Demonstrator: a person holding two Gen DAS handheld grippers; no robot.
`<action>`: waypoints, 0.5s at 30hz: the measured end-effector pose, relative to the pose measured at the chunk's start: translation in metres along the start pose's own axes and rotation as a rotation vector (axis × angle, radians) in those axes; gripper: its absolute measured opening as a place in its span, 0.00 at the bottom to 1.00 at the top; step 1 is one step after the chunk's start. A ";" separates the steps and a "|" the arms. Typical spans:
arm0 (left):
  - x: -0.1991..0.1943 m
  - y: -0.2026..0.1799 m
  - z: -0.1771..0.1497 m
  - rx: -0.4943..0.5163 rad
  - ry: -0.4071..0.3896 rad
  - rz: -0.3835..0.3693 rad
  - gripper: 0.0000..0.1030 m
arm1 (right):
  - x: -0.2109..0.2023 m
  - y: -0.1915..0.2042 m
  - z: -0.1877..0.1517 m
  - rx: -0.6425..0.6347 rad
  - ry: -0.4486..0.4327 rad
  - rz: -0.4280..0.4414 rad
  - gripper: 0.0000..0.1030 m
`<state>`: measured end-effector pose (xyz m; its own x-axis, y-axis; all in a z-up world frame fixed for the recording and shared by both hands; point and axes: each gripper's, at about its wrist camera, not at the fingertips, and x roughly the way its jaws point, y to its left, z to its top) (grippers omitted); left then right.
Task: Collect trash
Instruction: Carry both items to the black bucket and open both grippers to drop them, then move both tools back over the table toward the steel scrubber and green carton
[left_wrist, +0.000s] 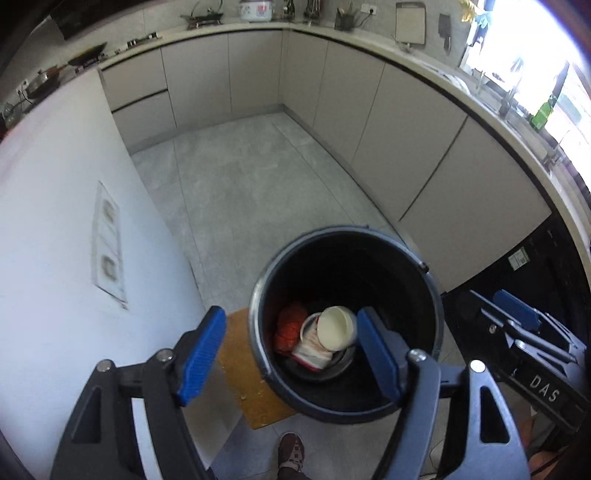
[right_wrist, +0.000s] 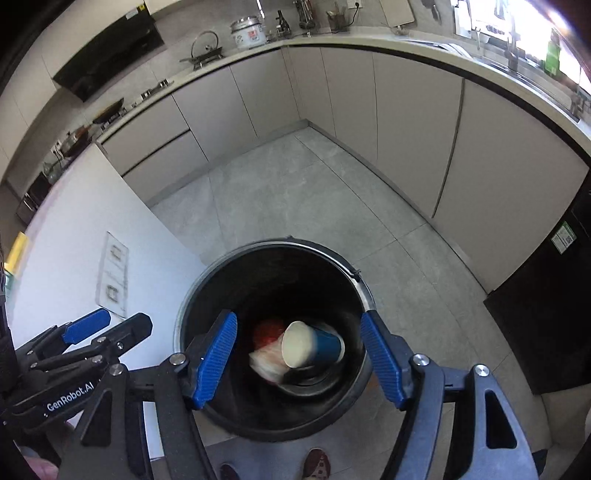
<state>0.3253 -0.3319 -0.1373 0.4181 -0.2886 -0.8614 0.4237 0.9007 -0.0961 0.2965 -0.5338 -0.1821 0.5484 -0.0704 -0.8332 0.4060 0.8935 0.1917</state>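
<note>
Claws both spread and empty: my left gripper (left_wrist: 291, 356) and right gripper (right_wrist: 299, 360) hang over the black bin (right_wrist: 207, 295) on the grey floor. Down inside lie a blue paper cup (right_wrist: 314, 347), red wrapper (left_wrist: 290, 325) and white bag (left_wrist: 312, 350). Cabinets (left_wrist: 369, 107) stand far behind.

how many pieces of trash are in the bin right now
3 visible in the black bin: a blue paper cup lying on its side, a crumpled white wrapper under it, and an orange-red bag to the left. More may be hidden underneath.
</note>
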 end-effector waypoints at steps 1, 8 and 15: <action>-0.009 0.000 0.002 0.002 -0.013 0.009 0.73 | -0.006 0.004 0.001 0.000 -0.005 0.002 0.71; -0.084 0.015 0.005 -0.020 -0.089 0.060 0.73 | -0.064 0.044 0.011 -0.025 -0.061 0.024 0.84; -0.140 0.055 -0.005 -0.050 -0.132 0.047 0.73 | -0.114 0.103 0.005 -0.092 -0.151 -0.025 0.96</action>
<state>0.2857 -0.2403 -0.0244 0.5399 -0.2827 -0.7929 0.3620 0.9284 -0.0845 0.2791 -0.4363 -0.0645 0.6450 -0.1526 -0.7488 0.3565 0.9268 0.1182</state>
